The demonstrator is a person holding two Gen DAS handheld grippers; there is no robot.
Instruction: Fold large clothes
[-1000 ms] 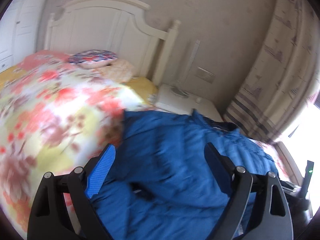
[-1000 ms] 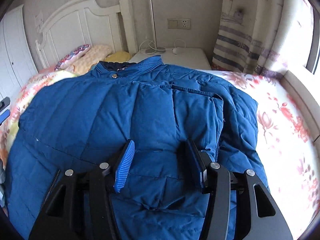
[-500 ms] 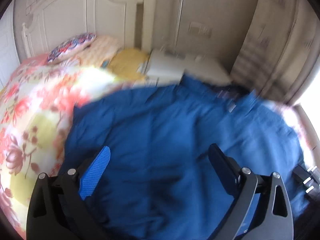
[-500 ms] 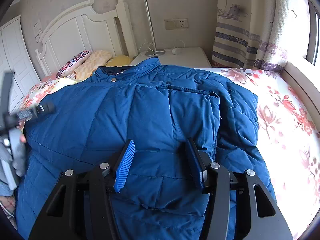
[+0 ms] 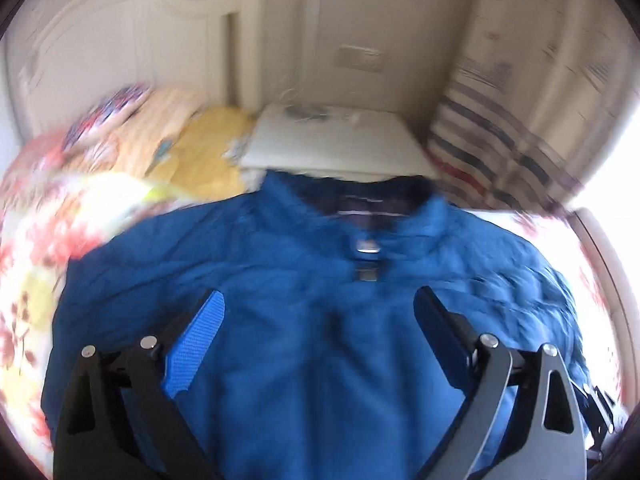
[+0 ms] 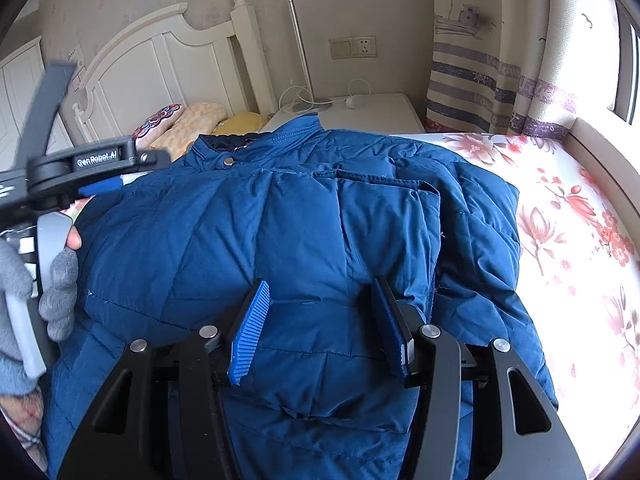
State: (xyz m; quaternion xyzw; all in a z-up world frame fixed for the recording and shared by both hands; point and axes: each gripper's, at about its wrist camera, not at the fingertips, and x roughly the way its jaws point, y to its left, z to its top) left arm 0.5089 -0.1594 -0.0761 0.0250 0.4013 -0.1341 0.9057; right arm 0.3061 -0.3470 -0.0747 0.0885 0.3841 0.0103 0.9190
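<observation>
Jacket half folded, left side next

Folding is partway through, by my reading: the right side of the blue padded jacket already lies turned in over the chest, its edge running down the front, while the left side lies spread flat toward the flowered bedspread.

The jacket lies front up on the bed, collar toward the white headboard and the bedside table. It is thick and quilted, with snap buttons at the neck, and its bulk will likely spring back if a fold is not pressed down.

The right gripper hovers low over the jacket's lower middle with its fingers about half apart. Cloth shows between them, yet I cannot tell whether the pads bear on it or merely frame it.

The left gripper has its fingers wide and nothing between them. Its view is blurred, looking down the chest toward the collar and the snap. In the right wrist view the same tool shows at the left edge near the jacket's shoulder, carried by a hand in a grey fingerless glove.

The next move, I judge, calls for the left gripper to come down on the left sleeve or side edge, close on a good bite of the padding, and carry it across to the middle. The right gripper should pin the finished fold meanwhile, since the slippery shell may slide.
</observation>
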